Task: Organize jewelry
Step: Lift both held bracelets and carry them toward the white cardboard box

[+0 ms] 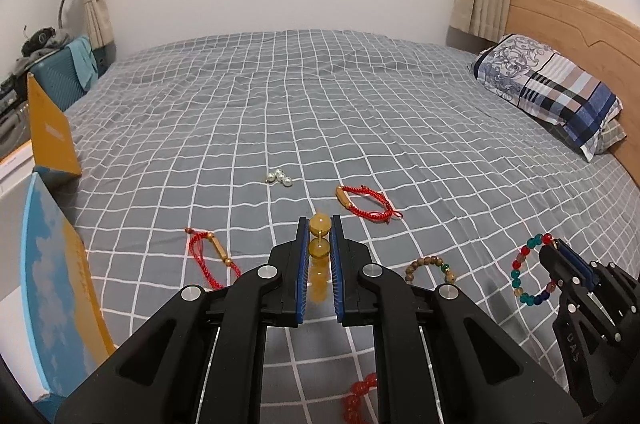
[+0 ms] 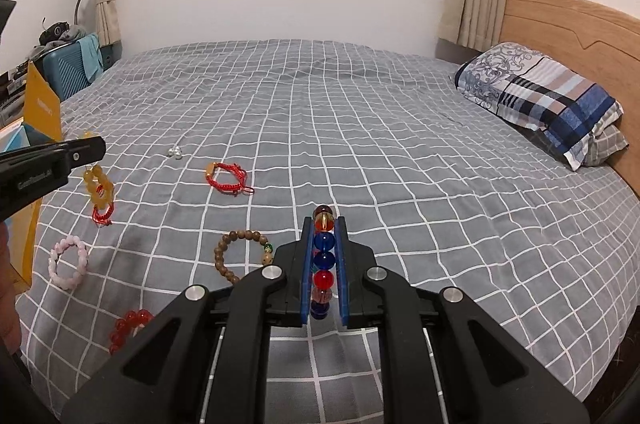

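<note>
Left wrist view: left tongs (image 1: 320, 236) clamp the amber bead bracelet (image 1: 319, 224), its long axis toward 12 o'clock; keep it pinched while carrying it to the box at 9 o'clock.

Right wrist view: right tongs (image 2: 324, 228) clamp the multicoloured glass bead bracelet (image 2: 323, 256), axis toward 12 o'clock, above the grey checked bed (image 2: 400, 152).

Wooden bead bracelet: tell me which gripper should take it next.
Neither is free now. The right gripper holds the multicolored bracelet, the left gripper the amber one; the wooden bracelet lies nearer the right.
</note>
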